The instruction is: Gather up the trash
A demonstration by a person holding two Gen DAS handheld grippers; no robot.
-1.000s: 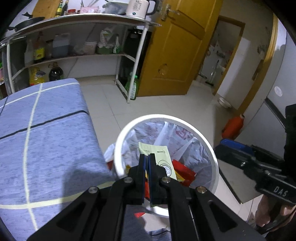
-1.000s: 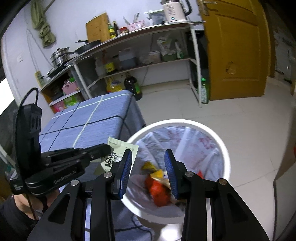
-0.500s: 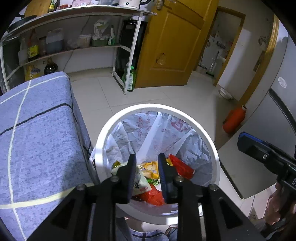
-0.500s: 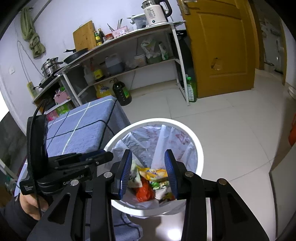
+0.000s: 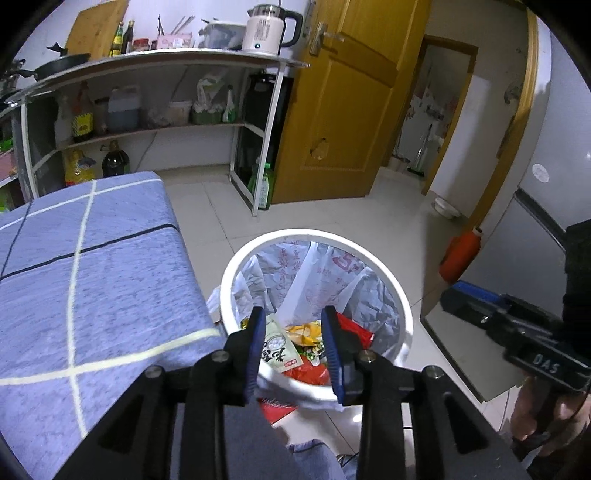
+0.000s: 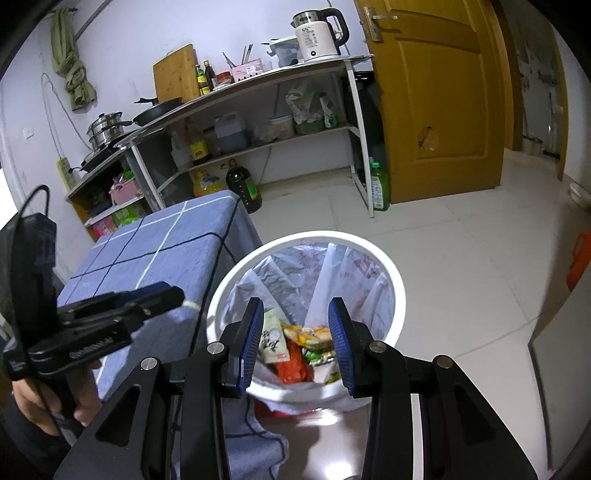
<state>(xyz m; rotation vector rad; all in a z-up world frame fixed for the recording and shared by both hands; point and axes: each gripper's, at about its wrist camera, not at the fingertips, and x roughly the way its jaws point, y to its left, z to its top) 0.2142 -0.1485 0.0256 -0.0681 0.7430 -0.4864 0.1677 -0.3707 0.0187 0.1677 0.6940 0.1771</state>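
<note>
A white trash bin (image 5: 400,295) with a plastic liner stands on the floor beside the table; it also shows in the right wrist view (image 6: 397,291). Inside lie a pale green packet (image 5: 277,347), red wrappers (image 5: 354,326) and yellow wrappers (image 6: 308,334). My left gripper (image 5: 295,343) is open and empty above the bin's near rim. My right gripper (image 6: 297,341) is open and empty above the bin too. Each gripper shows from the side in the other's view.
A table with a blue checked cloth (image 5: 92,277) is left of the bin. A metal shelf rack (image 5: 159,122) with bottles and a kettle (image 5: 267,26) stands at the back. A yellow door (image 5: 343,99) and an orange container (image 5: 461,254) are to the right.
My left gripper opened and let go of the pale green packet, which now lies in the bin. Both grippers have drawn back from the bin, jaws open.
</note>
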